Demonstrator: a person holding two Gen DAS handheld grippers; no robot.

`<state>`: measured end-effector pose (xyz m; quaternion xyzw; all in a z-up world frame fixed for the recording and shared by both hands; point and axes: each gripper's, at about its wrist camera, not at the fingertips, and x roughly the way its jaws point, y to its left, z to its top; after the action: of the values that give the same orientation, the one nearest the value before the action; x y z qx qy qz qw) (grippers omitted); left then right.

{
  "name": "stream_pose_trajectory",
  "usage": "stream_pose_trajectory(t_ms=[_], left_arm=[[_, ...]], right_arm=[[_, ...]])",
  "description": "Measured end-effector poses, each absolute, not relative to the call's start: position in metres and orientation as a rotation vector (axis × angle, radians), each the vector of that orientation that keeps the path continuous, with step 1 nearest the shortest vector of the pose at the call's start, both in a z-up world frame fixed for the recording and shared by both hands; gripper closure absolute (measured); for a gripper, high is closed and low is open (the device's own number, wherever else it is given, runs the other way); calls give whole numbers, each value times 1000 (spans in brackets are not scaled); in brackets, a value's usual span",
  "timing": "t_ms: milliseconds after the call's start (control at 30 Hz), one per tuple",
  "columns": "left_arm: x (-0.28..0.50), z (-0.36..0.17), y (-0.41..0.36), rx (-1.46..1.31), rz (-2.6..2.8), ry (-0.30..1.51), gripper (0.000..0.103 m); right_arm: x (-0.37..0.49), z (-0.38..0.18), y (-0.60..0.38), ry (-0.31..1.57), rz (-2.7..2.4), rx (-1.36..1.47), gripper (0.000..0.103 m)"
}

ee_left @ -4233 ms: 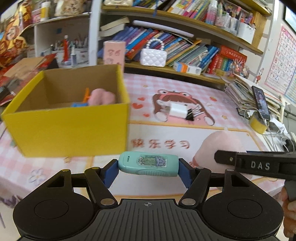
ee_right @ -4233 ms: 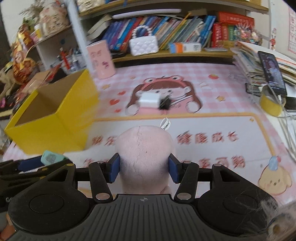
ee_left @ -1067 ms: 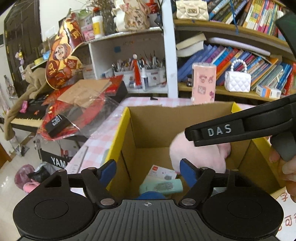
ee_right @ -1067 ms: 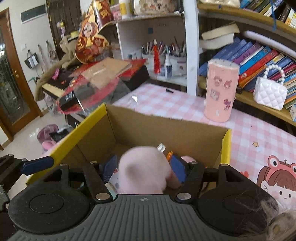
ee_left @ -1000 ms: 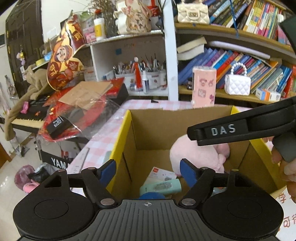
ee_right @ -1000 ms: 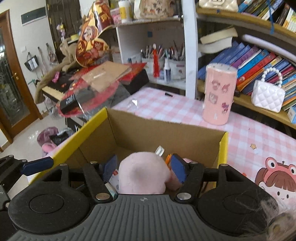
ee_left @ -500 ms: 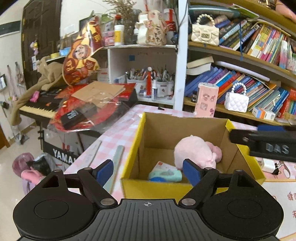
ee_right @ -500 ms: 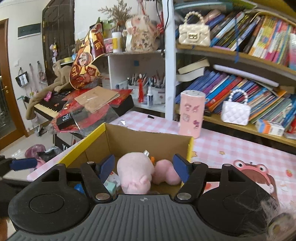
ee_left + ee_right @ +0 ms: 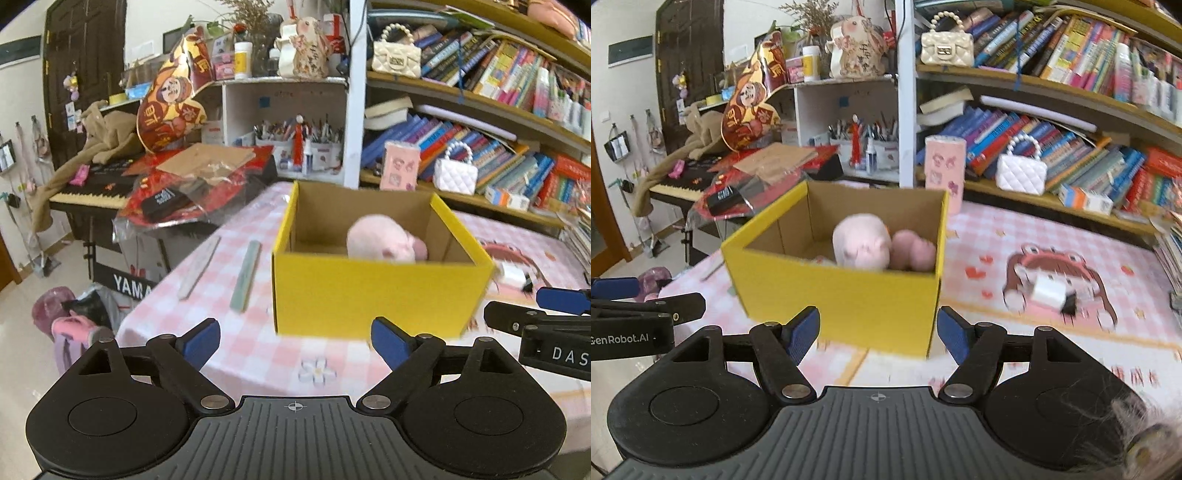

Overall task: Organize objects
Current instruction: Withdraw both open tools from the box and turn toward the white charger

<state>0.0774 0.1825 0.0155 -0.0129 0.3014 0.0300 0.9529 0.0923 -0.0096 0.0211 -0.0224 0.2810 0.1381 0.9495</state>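
Observation:
A yellow cardboard box [image 9: 373, 295] [image 9: 846, 299] stands on the pink checked table. A pink plush pig [image 9: 380, 240] [image 9: 862, 242] lies inside it, with a second pink plush [image 9: 912, 254] beside it. My left gripper [image 9: 295, 341] is open and empty, held back from the box's near wall. My right gripper [image 9: 877, 334] is open and empty, in front of the box's near right corner. The right gripper also shows at the right edge of the left wrist view [image 9: 554, 325]. The teal item in the box is hidden by the wall.
A small white block with a black clip [image 9: 1051, 291] lies on the cartoon mat right of the box. Two flat rulers [image 9: 245, 275] lie left of the box near the table's left edge. A pink cylinder [image 9: 943, 173] and bookshelves stand behind.
Both grippers have let go of the teal item and the pink plush inside the box, opened, and pulled up and back. The box now stands farther away in both views.

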Motion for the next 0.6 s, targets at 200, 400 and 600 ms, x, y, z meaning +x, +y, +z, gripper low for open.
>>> stream_pose_trajectory(t_ms=[200,400,600], left_arm=[[54,6,173,-17,8,646,10],[37,-3,155,23,-59,666,7],[34,-6,135,85,-129,671,7]], right_arm=[[53,9,-12,597,225,-47,35],[26,-3,-24,628,156,-43,34],[12,-3,-44,633,67,2,31]])
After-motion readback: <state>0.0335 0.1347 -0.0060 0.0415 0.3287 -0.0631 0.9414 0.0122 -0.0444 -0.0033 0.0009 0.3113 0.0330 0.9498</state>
